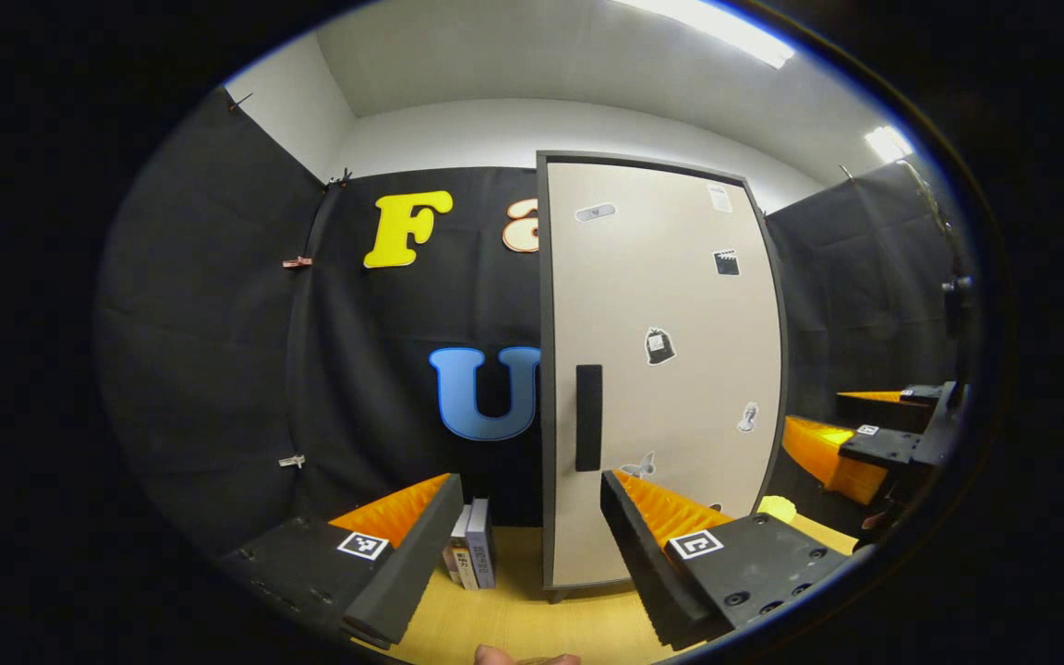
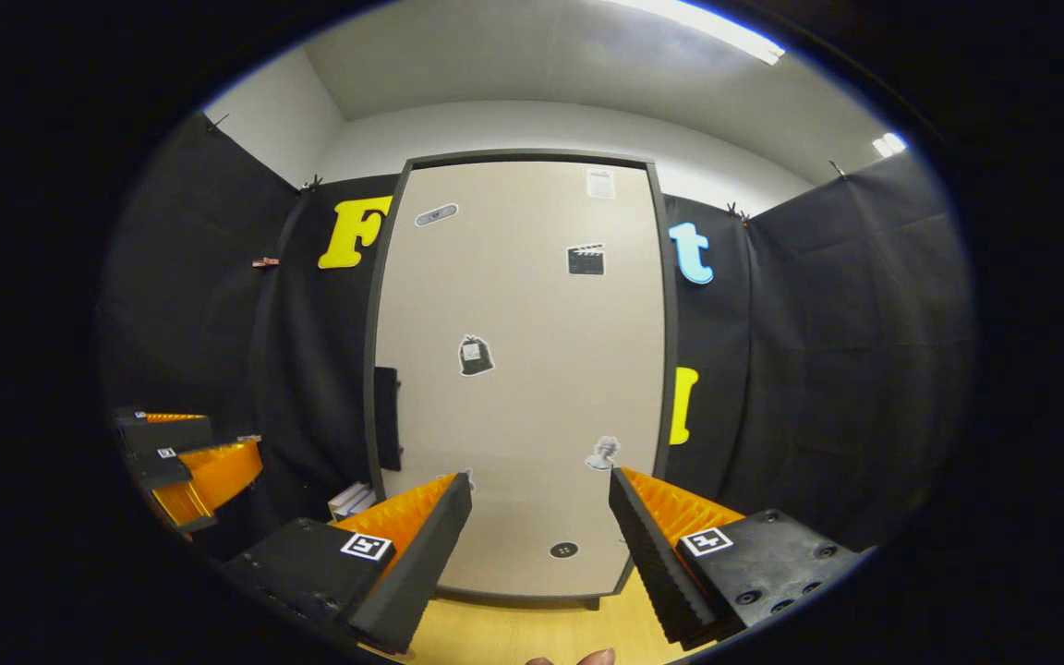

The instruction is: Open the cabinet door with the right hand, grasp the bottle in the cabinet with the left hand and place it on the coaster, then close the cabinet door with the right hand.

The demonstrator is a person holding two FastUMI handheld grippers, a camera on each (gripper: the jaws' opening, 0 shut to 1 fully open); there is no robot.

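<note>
Starting with the biggest thing, the cabinet door (image 2: 523, 369) is fully shut, a tall beige panel with a dark frame and a few stickers, standing on the wooden table (image 1: 513, 619). So the job looks to be at step one, the opening, with nothing done yet. The bottle is presumably behind that door, so nobody can say where it sits inside. Next down in size, some books (image 1: 472, 554) lean beside the cabinet at about 7 o'clock of the door in the left gripper view. The right gripper (image 2: 539, 545) hangs in front of the door with its fingers spread wide and nothing between them. The left gripper (image 1: 532, 545) is spread wide too, also empty. The dark handle (image 2: 387, 417) runs vertically on the door's edge, around 10 o'clock from the right gripper in its own view. Best guess, the right gripper needs to shift over to that handle, close on it and swing the door out.
</note>
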